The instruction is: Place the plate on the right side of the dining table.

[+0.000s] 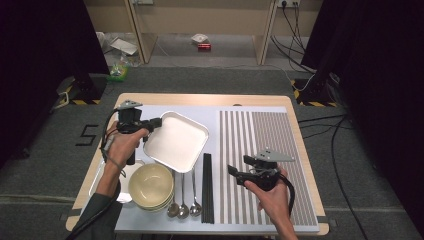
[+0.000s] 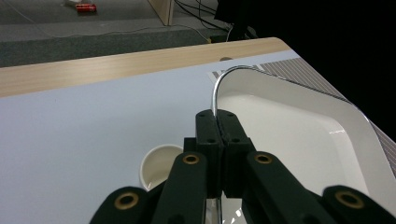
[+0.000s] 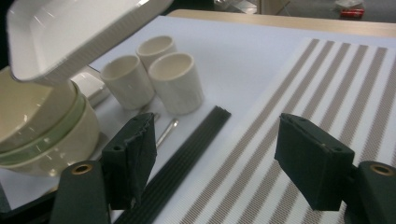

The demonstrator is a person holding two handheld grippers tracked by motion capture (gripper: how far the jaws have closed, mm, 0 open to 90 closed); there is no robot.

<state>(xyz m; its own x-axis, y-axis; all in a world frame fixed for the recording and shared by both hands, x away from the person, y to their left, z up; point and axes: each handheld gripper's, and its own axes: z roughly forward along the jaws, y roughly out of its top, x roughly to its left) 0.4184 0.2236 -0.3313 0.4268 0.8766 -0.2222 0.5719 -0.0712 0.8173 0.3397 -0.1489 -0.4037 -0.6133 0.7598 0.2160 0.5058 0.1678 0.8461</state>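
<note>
A white square tray (image 1: 177, 141) hangs tilted above the white mat, over several cream cups. My left gripper (image 1: 158, 123) is shut on its left rim. In the left gripper view the black jaws (image 2: 216, 117) pinch the thin rim of the tray (image 2: 299, 135), with one cup (image 2: 158, 164) below. My right gripper (image 1: 239, 166) hovers over the striped mat, open and holding nothing. In the right gripper view the right gripper (image 3: 224, 156) has wide-apart jaws that frame the striped mat, with the tray (image 3: 70, 32) at the upper left above the cups (image 3: 175, 81).
Stacked cream bowls (image 1: 151, 186) sit at the front left, also in the right gripper view (image 3: 37, 135). Three spoons (image 1: 183, 202) and black chopsticks (image 1: 207, 187) lie beside them. Another tray (image 1: 98, 181) lies under my left forearm. The striped mat (image 1: 270, 150) covers the right half.
</note>
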